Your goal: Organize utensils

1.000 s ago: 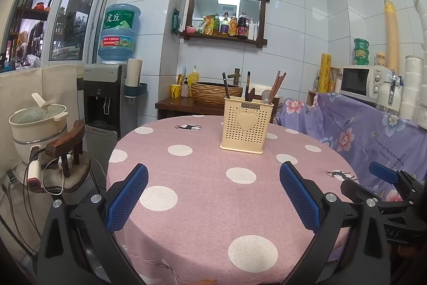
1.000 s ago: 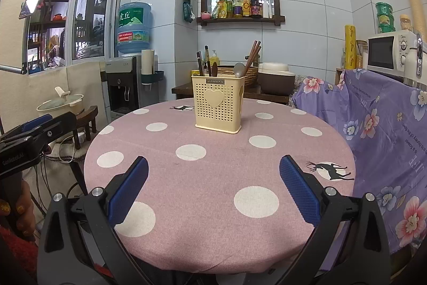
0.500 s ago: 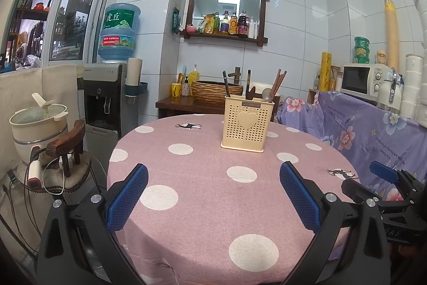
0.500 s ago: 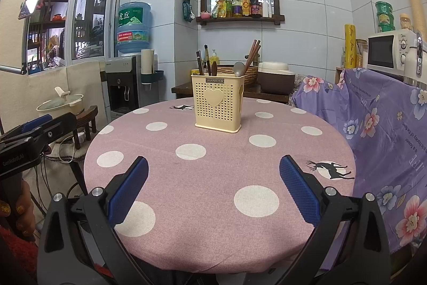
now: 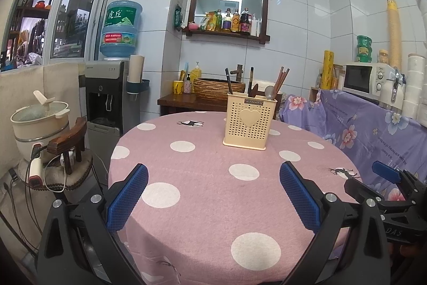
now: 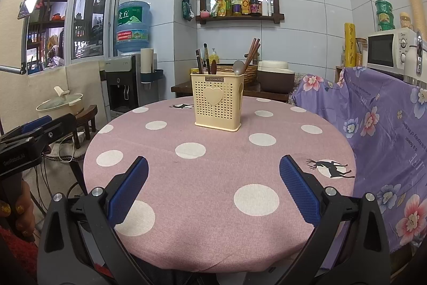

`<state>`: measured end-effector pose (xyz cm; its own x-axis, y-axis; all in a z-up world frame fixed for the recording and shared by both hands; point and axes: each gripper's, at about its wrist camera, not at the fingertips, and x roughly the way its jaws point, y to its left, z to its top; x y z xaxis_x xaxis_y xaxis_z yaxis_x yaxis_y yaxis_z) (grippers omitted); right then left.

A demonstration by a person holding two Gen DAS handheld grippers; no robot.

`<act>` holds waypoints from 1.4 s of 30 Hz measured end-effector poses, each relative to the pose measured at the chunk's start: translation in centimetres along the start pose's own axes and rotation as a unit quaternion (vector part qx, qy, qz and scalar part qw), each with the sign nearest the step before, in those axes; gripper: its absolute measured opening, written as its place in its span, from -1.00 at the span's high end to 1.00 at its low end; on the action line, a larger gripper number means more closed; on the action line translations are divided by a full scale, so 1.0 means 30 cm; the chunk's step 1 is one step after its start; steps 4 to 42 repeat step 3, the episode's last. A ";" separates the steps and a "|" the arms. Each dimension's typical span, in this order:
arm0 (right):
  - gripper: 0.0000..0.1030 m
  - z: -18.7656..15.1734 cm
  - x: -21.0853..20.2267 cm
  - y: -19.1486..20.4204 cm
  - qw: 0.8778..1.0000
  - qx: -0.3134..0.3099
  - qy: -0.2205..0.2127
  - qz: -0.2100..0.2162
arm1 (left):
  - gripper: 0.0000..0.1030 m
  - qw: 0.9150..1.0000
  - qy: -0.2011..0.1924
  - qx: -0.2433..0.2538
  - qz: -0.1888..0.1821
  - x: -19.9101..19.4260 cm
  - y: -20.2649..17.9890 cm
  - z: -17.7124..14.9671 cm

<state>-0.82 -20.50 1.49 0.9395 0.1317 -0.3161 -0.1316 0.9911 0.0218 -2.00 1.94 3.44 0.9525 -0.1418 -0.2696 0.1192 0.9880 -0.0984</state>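
Note:
A cream perforated utensil holder (image 5: 249,122) with a heart on its front stands upright on the far half of the round table (image 5: 213,205); it also shows in the right wrist view (image 6: 217,102). Chopsticks (image 6: 252,50), a spoon (image 6: 238,67) and dark-handled utensils (image 6: 202,60) stick up out of it. My left gripper (image 5: 213,198) is open and empty above the table's near edge. My right gripper (image 6: 213,191) is open and empty, also at the near edge. Each gripper shows at the side of the other's view.
The table has a pink polka-dot cloth. A purple floral cover (image 6: 387,124) lies over a counter at the right with a microwave (image 6: 388,50). A water dispenser (image 5: 106,92) and a stool with a pot (image 5: 40,119) stand at the left.
Both grippers have drifted very slightly; the holder and its utensils have not moved. Both grippers stay open and empty.

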 end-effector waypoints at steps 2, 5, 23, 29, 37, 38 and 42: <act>-0.89 -0.002 -0.002 0.000 1.000 0.000 0.000 0.000 | -0.90 1.000 0.000 0.002 0.001 -0.001 0.002 0.000; -0.89 0.000 0.000 0.000 1.000 0.000 0.000 0.000 | -0.90 1.000 0.000 0.001 0.000 0.000 0.000 0.001; -0.89 0.000 0.000 0.000 1.000 0.000 0.000 0.000 | -0.90 1.000 0.000 0.001 0.000 0.000 0.000 0.001; -0.89 0.000 0.000 0.000 1.000 0.000 0.000 0.000 | -0.90 1.000 0.000 0.001 0.000 0.000 0.000 0.001; -0.89 0.000 0.000 0.000 1.000 0.000 0.000 0.000 | -0.90 1.000 0.000 0.001 0.000 0.000 0.000 0.001; -0.89 0.000 0.000 0.000 1.000 0.000 0.000 0.000 | -0.90 1.000 0.000 0.001 0.000 0.000 0.000 0.001; -0.89 0.000 0.000 0.000 1.000 0.000 0.000 0.000 | -0.90 1.000 0.000 0.001 0.000 0.000 0.000 0.001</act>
